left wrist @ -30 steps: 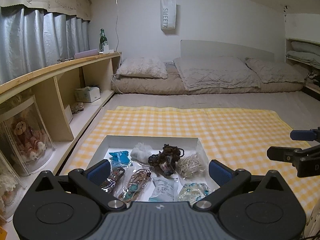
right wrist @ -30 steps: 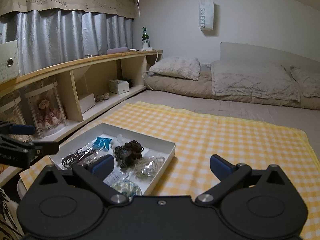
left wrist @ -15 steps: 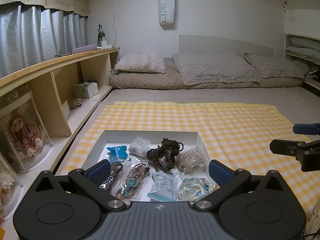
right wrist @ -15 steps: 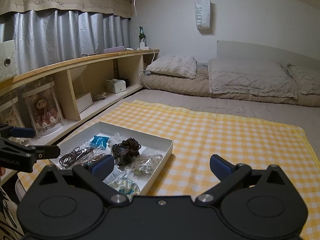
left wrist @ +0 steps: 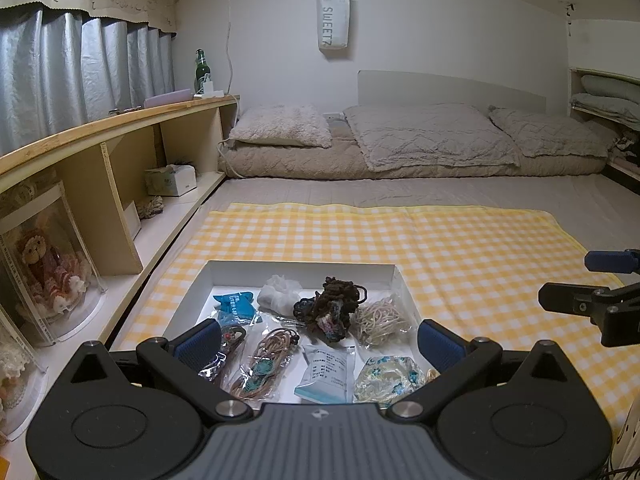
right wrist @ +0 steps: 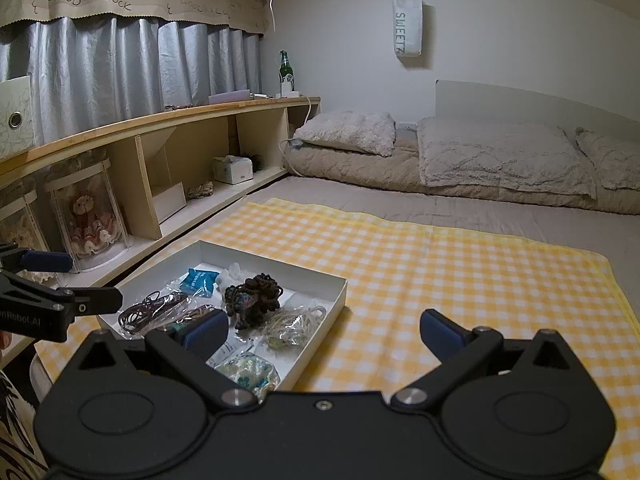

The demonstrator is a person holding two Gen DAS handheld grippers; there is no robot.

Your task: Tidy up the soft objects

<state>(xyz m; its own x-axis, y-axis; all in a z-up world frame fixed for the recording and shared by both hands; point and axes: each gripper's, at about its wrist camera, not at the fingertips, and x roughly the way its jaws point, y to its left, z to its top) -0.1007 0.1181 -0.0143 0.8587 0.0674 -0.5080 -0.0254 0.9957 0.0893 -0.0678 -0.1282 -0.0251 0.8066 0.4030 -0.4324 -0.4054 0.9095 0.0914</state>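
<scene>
Hovering over the near end of the white tray, left gripper has its jaws spread wide and holds nothing; blue pads frame the tray contents. Right gripper is also wide open and empty, its left pad above the tray's near edge, its right pad over bare checked blanket.

Tray contents in the left wrist view, near to far:
- floral fabric pouch at 5 o'clock, touching a white-and-blue packet at 6
- bagged brown cords at 7, another bagged bundle just left of it, partly hidden by the pad
- bagged pale string at 3
- dark yarn clump in the centre
- white wad at 12, blue packet at 10

Tray sits on the blanket's left part. Beyond it: grey bedding along the far wall, wooden shelf at 9 o'clock.
</scene>
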